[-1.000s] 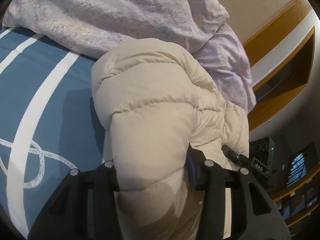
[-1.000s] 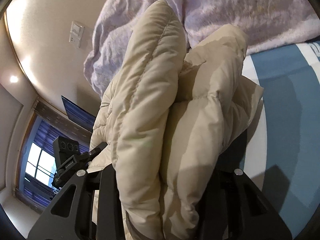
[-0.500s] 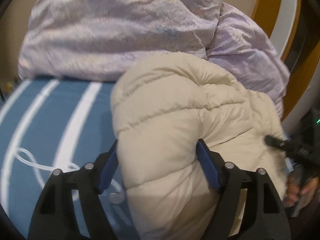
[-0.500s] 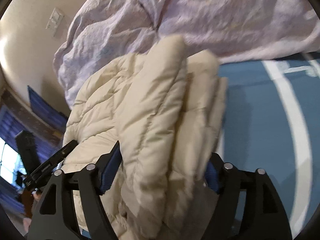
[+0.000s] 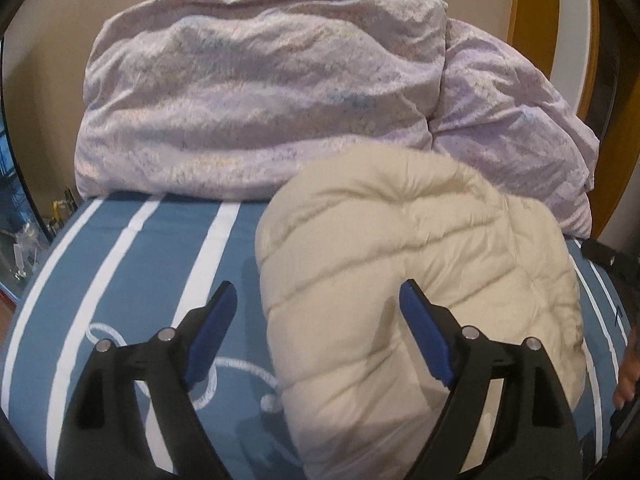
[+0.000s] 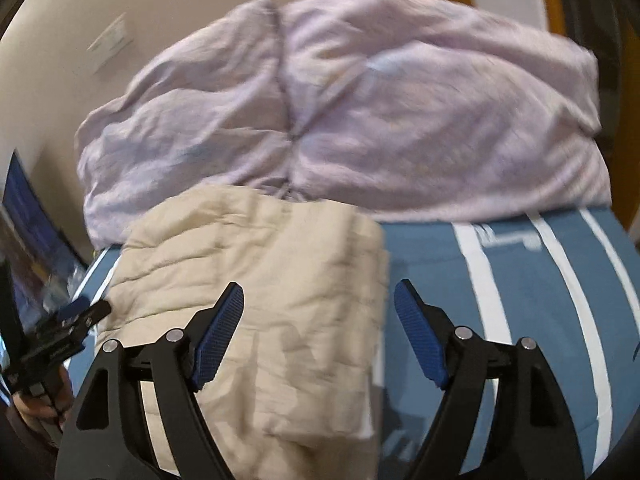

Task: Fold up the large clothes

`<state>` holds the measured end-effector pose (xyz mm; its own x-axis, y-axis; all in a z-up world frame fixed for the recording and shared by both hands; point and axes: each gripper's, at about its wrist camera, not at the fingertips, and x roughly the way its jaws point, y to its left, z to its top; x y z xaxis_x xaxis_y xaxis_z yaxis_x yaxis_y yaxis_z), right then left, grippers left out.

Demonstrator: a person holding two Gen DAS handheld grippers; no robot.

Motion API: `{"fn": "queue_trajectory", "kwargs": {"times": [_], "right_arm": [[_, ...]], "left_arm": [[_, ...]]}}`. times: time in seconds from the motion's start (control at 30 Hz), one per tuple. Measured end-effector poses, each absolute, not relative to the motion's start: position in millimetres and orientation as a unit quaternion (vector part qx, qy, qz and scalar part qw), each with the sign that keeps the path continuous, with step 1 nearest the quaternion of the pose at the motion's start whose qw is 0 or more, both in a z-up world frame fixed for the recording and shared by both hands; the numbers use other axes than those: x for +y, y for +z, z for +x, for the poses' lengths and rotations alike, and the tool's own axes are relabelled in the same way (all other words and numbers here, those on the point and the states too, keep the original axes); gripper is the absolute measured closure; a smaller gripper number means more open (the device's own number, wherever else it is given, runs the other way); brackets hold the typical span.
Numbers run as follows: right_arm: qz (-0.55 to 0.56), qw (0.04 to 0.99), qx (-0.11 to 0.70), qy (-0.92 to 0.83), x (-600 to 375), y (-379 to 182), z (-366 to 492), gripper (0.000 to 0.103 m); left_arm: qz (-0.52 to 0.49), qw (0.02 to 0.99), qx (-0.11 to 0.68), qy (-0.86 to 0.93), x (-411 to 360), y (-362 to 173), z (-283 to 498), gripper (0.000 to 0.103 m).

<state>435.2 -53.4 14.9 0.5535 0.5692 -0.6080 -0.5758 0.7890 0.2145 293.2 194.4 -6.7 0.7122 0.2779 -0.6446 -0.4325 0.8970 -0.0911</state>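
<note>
Ahead of our left gripper (image 5: 316,312), whose jaws are opening, the folded cream puffer jacket (image 5: 420,264) fills the right half of the gap and bulges past the right finger, so passage there is blocked. The left half of the gap looks down on bare blue striped bedsheet (image 5: 132,264), free to move through. Beyond both, the heaped lilac duvet (image 5: 260,96) walls off the far end against the wall.

Between the spread fingers of our right gripper (image 6: 318,312) the jacket (image 6: 256,280) takes up the left part; to the right of its edge lies open sheet (image 6: 520,280). Further left, the other tool (image 6: 56,332) crowds that side.
</note>
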Motion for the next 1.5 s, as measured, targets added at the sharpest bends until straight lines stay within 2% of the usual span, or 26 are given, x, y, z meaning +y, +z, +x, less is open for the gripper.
{"fn": "queue_trajectory", "kwargs": {"times": [0.23,0.43,0.73,0.87,1.5], "right_arm": [[-0.085,0.897,0.298,0.314,-1.5,6.7,427.3,0.026],[-0.125,0.898,0.310,0.284,15.7,-25.2,446.1,0.029],[-0.080,0.887,0.353,0.287,9.9,-53.3,470.4,0.029],[-0.074,0.887,0.357,0.283,10.3,-59.8,471.4,0.029],[-0.084,0.885,0.370,0.269,15.8,-62.0,475.5,0.026]], "left_arm": [[-0.098,0.920,0.311,0.218,179.9,11.3,331.4,0.020],[-0.006,0.911,0.321,0.259,161.9,-3.4,368.1,0.020],[-0.006,0.910,0.339,0.236,169.6,-44.1,382.5,0.020],[-0.010,0.911,0.337,0.235,173.2,-54.1,386.5,0.015],[-0.011,0.901,0.361,0.239,180.8,-69.5,396.1,0.007]]}}
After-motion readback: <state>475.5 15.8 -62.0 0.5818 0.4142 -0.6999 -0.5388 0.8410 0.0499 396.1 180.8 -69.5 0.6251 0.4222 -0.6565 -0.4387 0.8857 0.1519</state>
